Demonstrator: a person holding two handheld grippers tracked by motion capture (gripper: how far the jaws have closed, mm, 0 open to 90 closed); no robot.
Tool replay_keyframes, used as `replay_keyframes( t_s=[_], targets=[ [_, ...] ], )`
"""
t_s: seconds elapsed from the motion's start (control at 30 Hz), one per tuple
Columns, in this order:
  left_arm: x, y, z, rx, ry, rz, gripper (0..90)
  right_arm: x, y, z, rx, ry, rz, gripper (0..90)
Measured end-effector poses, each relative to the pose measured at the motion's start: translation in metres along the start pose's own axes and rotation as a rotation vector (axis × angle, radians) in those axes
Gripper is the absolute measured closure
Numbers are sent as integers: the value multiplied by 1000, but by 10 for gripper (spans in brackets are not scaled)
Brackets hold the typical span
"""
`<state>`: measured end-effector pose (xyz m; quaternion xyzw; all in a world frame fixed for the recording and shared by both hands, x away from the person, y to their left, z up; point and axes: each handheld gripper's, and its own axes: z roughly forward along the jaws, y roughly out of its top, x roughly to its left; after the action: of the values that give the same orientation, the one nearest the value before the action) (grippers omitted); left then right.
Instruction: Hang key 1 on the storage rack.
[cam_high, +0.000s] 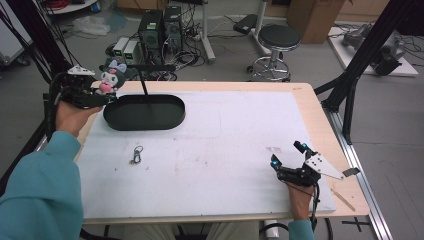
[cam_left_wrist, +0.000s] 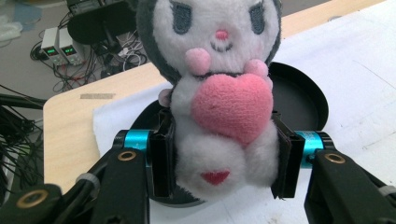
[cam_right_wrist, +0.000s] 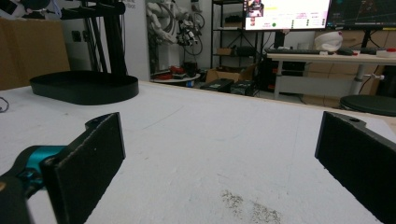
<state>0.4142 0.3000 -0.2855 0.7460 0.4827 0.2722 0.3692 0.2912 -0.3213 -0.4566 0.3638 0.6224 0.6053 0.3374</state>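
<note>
A plush toy (cam_high: 111, 79), white and dark grey with a pink heart on its chest, is held in the air just past the table's far left corner. My left gripper (cam_high: 102, 92) is shut on it. In the left gripper view both pads squeeze the plush toy's (cam_left_wrist: 219, 116) lower body, with my left gripper (cam_left_wrist: 223, 158) around it. A black oval tray (cam_high: 120, 122) lies on the white mat right beside the toy, and the tray (cam_left_wrist: 306, 100) sits behind and below the toy. My right gripper (cam_high: 286, 153) rests at the near right of the mat, open with nothing between its jaws (cam_right_wrist: 219, 154).
A small metal clip (cam_high: 136, 155) lies on the white mat (cam_high: 225, 140) at the near left. The black tray (cam_right_wrist: 84, 88) lies far off across the mat in the right gripper view. A round stool (cam_high: 279, 37) and black frame posts (cam_high: 350, 80) stand beyond the table.
</note>
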Motion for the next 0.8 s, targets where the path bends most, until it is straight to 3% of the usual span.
replay_keyframes(
  t_s=[0.4, 0.8],
  targets=[
    [0, 7, 5, 7, 4, 7, 529, 0, 0, 0, -2, -1, 0, 7],
    [4, 7, 10, -6, 20, -20, 527, 0, 0, 0, -3, -2, -7, 7]
  ],
)
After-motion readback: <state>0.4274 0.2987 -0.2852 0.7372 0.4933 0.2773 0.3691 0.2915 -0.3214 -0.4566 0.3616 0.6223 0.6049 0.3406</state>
